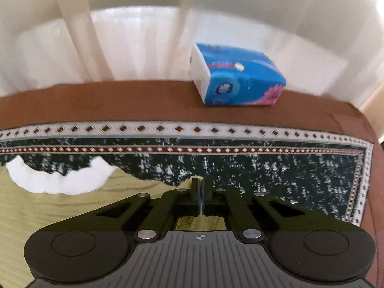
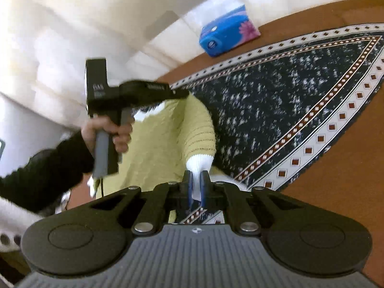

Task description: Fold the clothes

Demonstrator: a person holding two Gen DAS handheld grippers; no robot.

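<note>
On the tabletop (image 2: 336, 168), a yellow-green knitted sweater (image 2: 158, 144) lay spread over the near-left part of a dark patterned mat (image 2: 276, 100), and everything else is placed from that sweater. To its left in the right wrist view, a hand (image 2: 108, 132) in a dark sleeve held the left tongs (image 2: 183, 93), whose tips reached the sweater's upper edge near the white collar (image 1: 55, 180); seen from their own camera the jaws stood fully closed with a fold of yellow knit pinched between them. At the sweater's right side, the right tongs (image 2: 195, 187) were nearly closed on the white ribbed cuff (image 2: 199, 165) of the sleeve, the cloth squeezed flat between the blue pads. Beyond the sweater, on the far edge of the tabletop, sat a blue tissue pack (image 2: 228, 33), well apart from it. The knit looked soft, light and floppy, likely to sag and stretch when lifted, and not slippery. The firmer ribbed cuff and the shoulder seam by the collar seemed the soundest places to hold for folding the sleeve inward.
</note>
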